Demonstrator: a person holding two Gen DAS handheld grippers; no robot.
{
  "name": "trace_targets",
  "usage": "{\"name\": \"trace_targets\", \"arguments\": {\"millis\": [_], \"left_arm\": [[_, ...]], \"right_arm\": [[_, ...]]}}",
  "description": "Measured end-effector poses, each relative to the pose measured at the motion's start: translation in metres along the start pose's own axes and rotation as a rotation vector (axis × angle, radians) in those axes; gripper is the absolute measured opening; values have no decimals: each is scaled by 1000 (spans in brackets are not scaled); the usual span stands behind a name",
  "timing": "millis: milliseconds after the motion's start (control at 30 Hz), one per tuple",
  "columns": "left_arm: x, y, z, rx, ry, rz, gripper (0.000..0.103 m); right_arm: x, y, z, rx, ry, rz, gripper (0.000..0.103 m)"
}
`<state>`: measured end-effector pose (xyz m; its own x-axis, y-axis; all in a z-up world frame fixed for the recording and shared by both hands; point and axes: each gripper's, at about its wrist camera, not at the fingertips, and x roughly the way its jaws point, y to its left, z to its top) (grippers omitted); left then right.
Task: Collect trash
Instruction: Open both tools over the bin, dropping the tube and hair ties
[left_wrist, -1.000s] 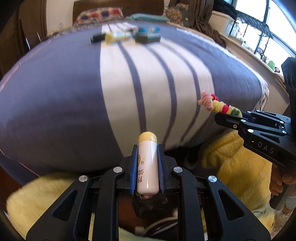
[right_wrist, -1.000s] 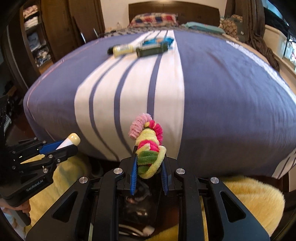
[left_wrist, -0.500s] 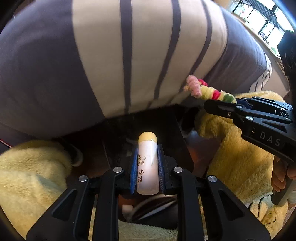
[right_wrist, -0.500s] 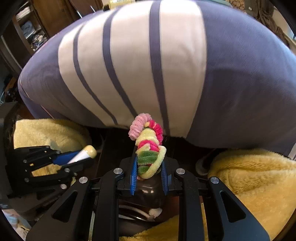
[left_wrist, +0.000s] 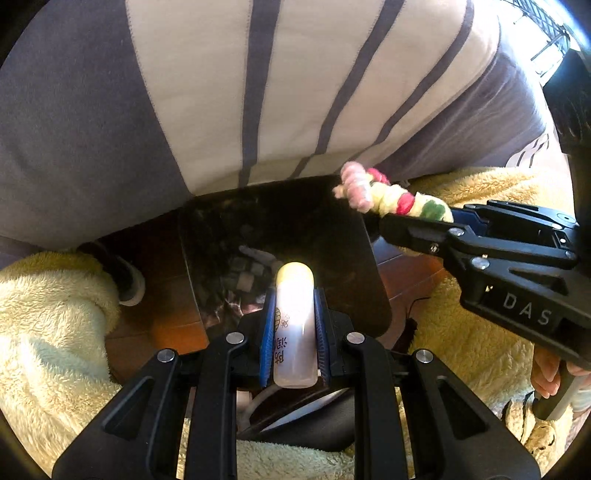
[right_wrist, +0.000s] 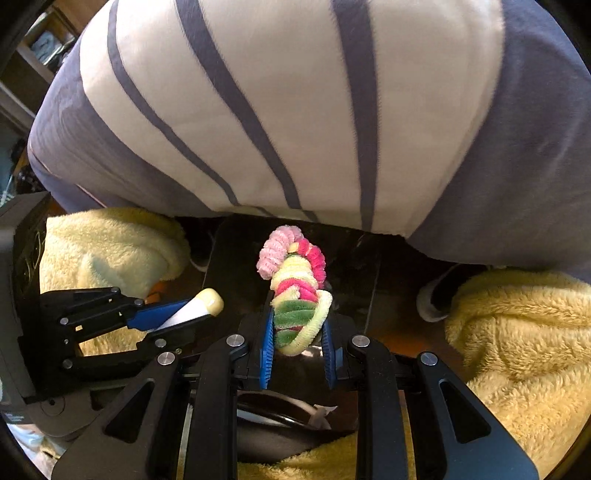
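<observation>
My left gripper is shut on a small white bottle with a yellow cap and holds it over the open dark trash bin on the floor at the bed's foot. My right gripper is shut on a twisted bundle of pink, yellow and green pipe cleaners, also above the bin. The right gripper shows in the left wrist view with the bundle at the bin's right rim. The left gripper with the bottle shows at the left in the right wrist view.
The striped blue and white bed overhangs the bin's far side. Yellow fleece legs flank the bin on both sides, with slippers on the wooden floor. Scraps lie in the bin's bottom.
Both grippers have tilted down from the bed top and lowered over the bin, still holding the bottle and the pipe cleaner bundle.
</observation>
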<state>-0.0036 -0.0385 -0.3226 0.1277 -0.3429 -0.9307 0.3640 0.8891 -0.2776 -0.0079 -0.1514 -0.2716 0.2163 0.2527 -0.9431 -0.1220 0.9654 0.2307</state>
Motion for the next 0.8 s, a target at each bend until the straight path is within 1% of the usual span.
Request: {"name": "trace_targets", "arguments": {"millis": [167,333,367,400,433,467,500,533,567,600,633,667,733,767,800], "left_arm": [[-2,2,0,-8,4,11,19],[-11,-1,2,-13,-11,38,19],[-13,-2,2,-13,-14,42,19],[-16,-2,3,-13,-20,49,23],[-19,-3,3,-13,-26,53,33],[-23,-3,4,-11,-37,58,37],[-26,-4,4,-6,-48,65,44],[-27,-2,3,-3,-56,71,50],[-32,-4,3,1,-67,79,54],[-37,-5,4,7,-78,84,60],[-40,-6,4,10,-85,87,65],[-44,-8,4,15,-95,91,68],[-53,-11,4,24,-111,98,76],[-58,-13,5,30,-122,102,78],[-65,-14,6,35,-136,108,83]], "right_arm": [[4,1,-1,4,3,1,25],[-12,-2,1,21,-38,-32,26],[-16,-4,2,24,-50,-36,29],[-22,-6,2,30,-65,-42,35],[-26,-6,2,32,-77,-44,39],[-31,-7,2,33,-90,-46,47],[-36,-7,3,32,-105,-48,50],[-39,-7,3,32,-114,-49,51],[-43,-7,3,34,-125,-47,55],[-48,-8,3,35,-138,-44,60],[-52,-7,3,35,-148,-42,62],[-56,-7,3,35,-159,-42,64],[-67,-9,2,41,-188,-44,68],[-71,-10,2,43,-201,-48,72],[-79,-11,2,45,-222,-58,75]]}}
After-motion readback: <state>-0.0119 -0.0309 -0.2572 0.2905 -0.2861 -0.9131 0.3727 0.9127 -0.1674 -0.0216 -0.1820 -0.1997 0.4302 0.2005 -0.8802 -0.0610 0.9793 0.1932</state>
